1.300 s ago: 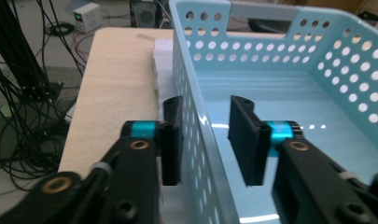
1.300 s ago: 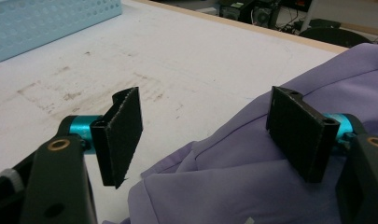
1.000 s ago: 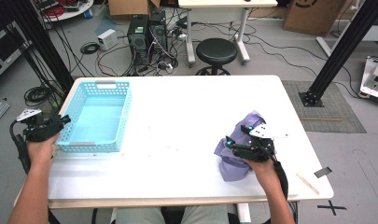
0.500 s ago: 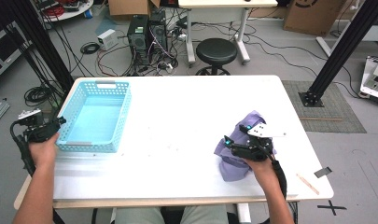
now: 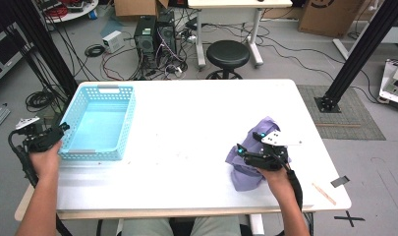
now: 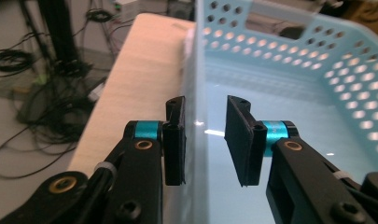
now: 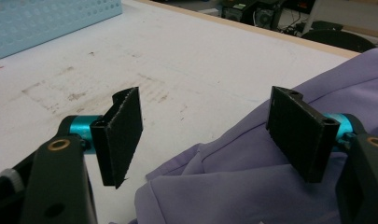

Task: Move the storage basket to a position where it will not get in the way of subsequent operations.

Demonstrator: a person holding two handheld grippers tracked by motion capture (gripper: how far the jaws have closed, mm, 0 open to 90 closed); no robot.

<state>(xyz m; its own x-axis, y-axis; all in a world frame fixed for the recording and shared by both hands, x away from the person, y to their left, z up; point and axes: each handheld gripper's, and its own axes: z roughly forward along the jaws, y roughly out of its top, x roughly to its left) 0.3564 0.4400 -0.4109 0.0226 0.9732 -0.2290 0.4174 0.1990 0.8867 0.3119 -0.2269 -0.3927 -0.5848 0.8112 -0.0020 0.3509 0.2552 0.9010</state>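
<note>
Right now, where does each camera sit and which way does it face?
High view: above the person's side, facing forward and down on the white table; both forearms show.
Left gripper view: on the left gripper, looking along the blue basket wall standing between its jaws.
Right gripper view: on the right gripper, open over the purple cloth.
Shared: both gripper views show the basket.

The basket point(image 5: 98, 123) sits on the table's point(image 5: 186, 123) left part, the cloth point(image 5: 248, 162) near its right front edge, well apart. A stool point(image 5: 228, 53) stands behind the table.
</note>
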